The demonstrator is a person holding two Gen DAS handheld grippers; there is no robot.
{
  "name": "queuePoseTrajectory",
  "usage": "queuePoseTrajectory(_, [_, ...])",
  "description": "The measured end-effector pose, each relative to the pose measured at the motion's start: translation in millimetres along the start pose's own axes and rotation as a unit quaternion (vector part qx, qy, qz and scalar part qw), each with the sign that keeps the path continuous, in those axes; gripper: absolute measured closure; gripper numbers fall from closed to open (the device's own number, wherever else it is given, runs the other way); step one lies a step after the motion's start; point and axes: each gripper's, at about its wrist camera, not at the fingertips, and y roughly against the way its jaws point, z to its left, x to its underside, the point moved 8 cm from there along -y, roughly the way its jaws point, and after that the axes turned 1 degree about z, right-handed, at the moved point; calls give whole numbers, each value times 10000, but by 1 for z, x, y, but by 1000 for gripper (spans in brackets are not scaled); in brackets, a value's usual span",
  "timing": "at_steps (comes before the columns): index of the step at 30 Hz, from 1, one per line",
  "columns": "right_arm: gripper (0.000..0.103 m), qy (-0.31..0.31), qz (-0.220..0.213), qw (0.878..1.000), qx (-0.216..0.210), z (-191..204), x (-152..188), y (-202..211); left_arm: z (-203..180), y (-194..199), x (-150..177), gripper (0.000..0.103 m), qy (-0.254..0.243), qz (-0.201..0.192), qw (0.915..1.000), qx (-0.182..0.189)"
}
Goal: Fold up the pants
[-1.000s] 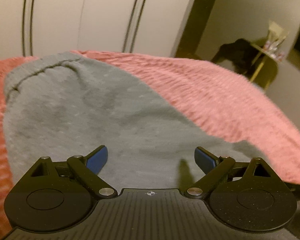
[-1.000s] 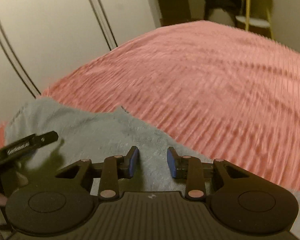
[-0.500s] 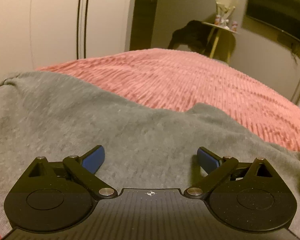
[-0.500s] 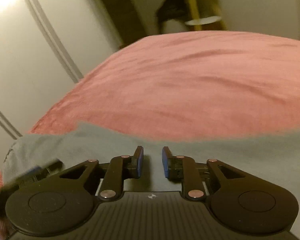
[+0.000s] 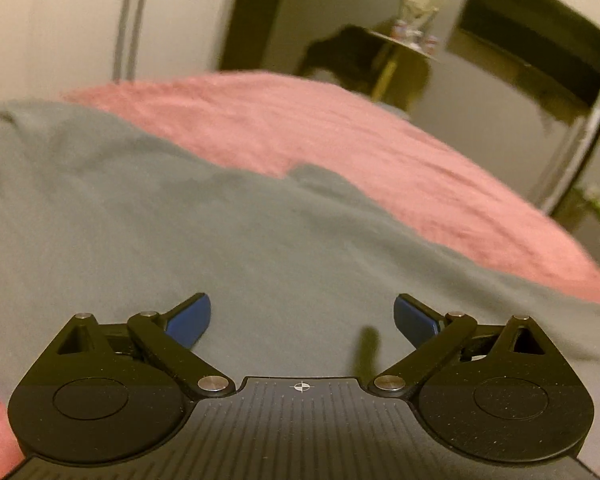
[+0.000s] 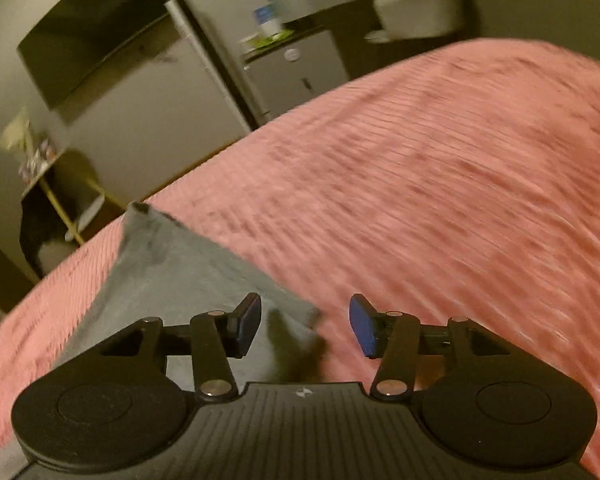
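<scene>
**Both grippers hanging empty over grey pants on the pink bed**

The left gripper (image 5: 302,318) is hovering low with its blue pads (image 5: 190,318) spread wide apart and nothing caught between them. Right under and ahead of it, the grey pants (image 5: 160,232) are lying spread across the pink bedspread (image 5: 380,152), with a small corner of cloth poking up along their far edge.

The right gripper (image 6: 305,326) is also standing with its jaws apart and gripping nothing. It is sitting at the edge of the pants, one finger over grey cloth and the other over bare bedspread. From that side a narrow stretch of the garment is running away to a far end (image 6: 140,210) that is curling up a little; the blur is hiding whether that is a hem or a waistband.

To my eye the person is between grasps, with one fold laid and the next not begun, though how many folds are done is hard to judge. The next move is likely calling for each gripper to settle on an edge, pinch the layers together, and carry them over evenly.

No basket, box or drawer is showing near the pants; they are resting on the bed alone.
</scene>
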Motion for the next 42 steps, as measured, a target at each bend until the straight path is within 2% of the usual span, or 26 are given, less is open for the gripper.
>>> queuePoseTrajectory(3, [54, -276, 365, 9961, -754, -5, 12, -13, -10, 2, 12, 2, 66, 210, 9998, -18])
queuePoseTrajectory(7, [54, -451, 597, 9890, -1274, -4, 14, -35, -25, 6, 24, 2, -263, 300, 9991, -150])
queuePoseTrajectory(9, [57, -761, 723, 9833, -1487, -5, 9, -50, -33, 9, 31, 2, -325, 321, 9988, -167])
queuePoseTrajectory(10, [61, -883, 739, 9806, -1586, -5, 7, -50, -37, 11, 35, 2, -362, 314, 9987, -170])
queuePoseTrajectory(11, [83, -977, 737, 9782, -1677, -5, 4, -52, -40, 15, 40, 2, -395, 322, 9986, -161])
queuePoseTrajectory(12, [91, -1005, 695, 9769, -1755, -5, 0, -53, -44, 17, 44, 2, -436, 328, 9984, -146])
queuePoseTrajectory(15, [91, -971, 480, 9716, -2106, 1, -4, -42, -56, 17, 53, 2, -637, 261, 9976, -103])
queuePoseTrajectory(16, [91, -978, 466, 9715, -2108, 0, -4, -42, -60, 16, 54, 2, -693, 245, 9973, -77])
queuePoseTrajectory(18, [82, -1017, 482, 9724, -2045, -2, 0, -44, -66, 14, 57, 2, -800, 248, 9965, -50])
queuePoseTrajectory(20, [78, -1078, 621, 9739, -1899, -6, 6, -46, -68, 13, 59, 1, -904, 272, 9955, -85])
queuePoseTrajectory(22, [79, -1074, 768, 9740, -1841, -5, 11, -50, -68, 11, 60, 1, -953, 300, 9950, -85])
queuePoseTrajectory(24, [92, -1027, 804, 9761, -1736, -2, 13, -52, -68, 9, 60, 1, -941, 297, 9951, -74])
queuePoseTrajectory(27, [93, -845, 725, 9833, -1438, 6, 5, -50, -67, 8, 58, 0, -872, 274, 9958, -31])
queuePoseTrajectory(30, [93, -336, 516, 9906, -1223, 29, -7, -36, -65, 9, 57, 0, -780, 265, 9966, 48])
queuePoseTrajectory(31, [93, 11, 385, 9930, -1116, 44, -12, -28, -63, 8, 56, 0, -732, 261, 9969, 84])
queuePoseTrajectory(34, [94, 987, -28, 9897, -1039, 95, -21, 1, -60, 10, 52, 0, -483, 252, 9983, 228])
queuePoseTrajectory(36, [94, 1676, -285, 9775, -1249, 141, -20, 26, -56, 11, 49, 0, -254, 255, 9987, 347])
queuePoseTrajectory(38, [93, 2403, -423, 9552, -1674, 193, -7, 52, -51, 12, 46, 0, -46, 253, 9986, 461])
queuePoseTrajectory(39, [93, 2764, -427, 9407, -1920, 218, 5, 64, -49, 12, 44, 0, 52, 256, 9983, 516])
queuePoseTrajectory(42, [93, 3930, -208, 8849, -2494, 281, 66, 92, -44, 15, 41, 0, 295, 257, 9971, 647])
